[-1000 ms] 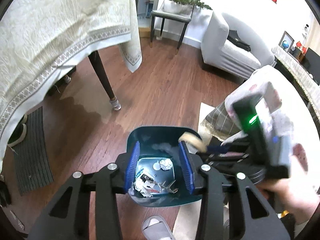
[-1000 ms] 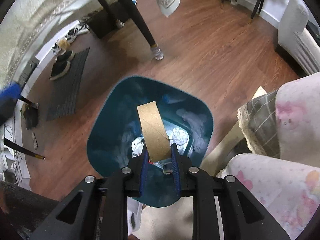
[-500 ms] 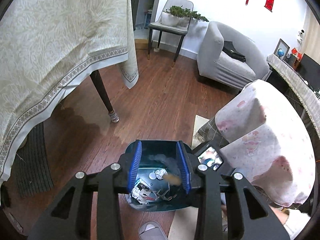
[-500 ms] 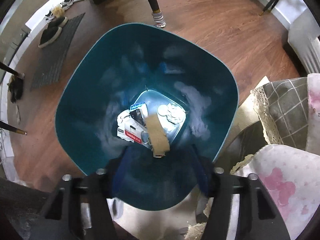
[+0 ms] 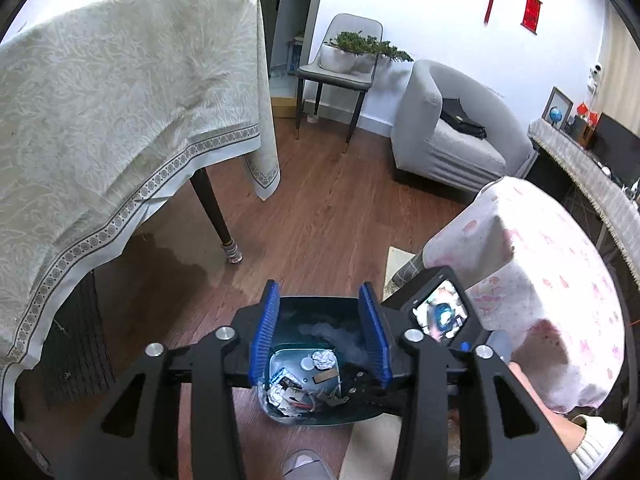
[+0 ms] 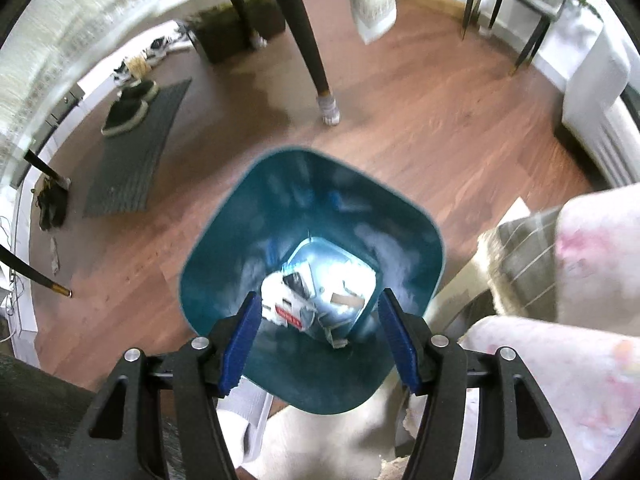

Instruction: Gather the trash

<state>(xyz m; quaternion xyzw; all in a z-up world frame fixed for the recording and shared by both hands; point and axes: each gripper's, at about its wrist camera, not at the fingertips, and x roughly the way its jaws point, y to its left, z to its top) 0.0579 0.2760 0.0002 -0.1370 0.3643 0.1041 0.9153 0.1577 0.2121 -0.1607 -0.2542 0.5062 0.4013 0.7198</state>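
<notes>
Two grippers over a dark teal trash bin [image 6: 224,248] on the brown wood floor [image 6: 420,128]. Right gripper [image 6: 316,340] right above the bin's mouth, blue pads wide apart, nothing between them. Left gripper [image 5: 320,340] also above the bin, jaws just opened wider, pads apart, nothing held. Down at the bottom of the bin: a brown cardboard strip [image 6: 347,300], a crumpled foil ball [image 5: 323,360], a white wrapper with a red label [image 6: 285,311] and other small scraps, too blurry to name. Cardboard strip lying flat among the scraps, touching neither gripper. Near the bin, a table with a pale tablecloth [image 5: 120,120] hanging low, one dark table leg [image 6: 308,40] standing on the floor. On the other side of the bin, a pink flowered cloth [image 5: 532,264] and a grey checked blanket [image 6: 520,256]. Farther off, a grey armchair [image 5: 448,136].
</notes>
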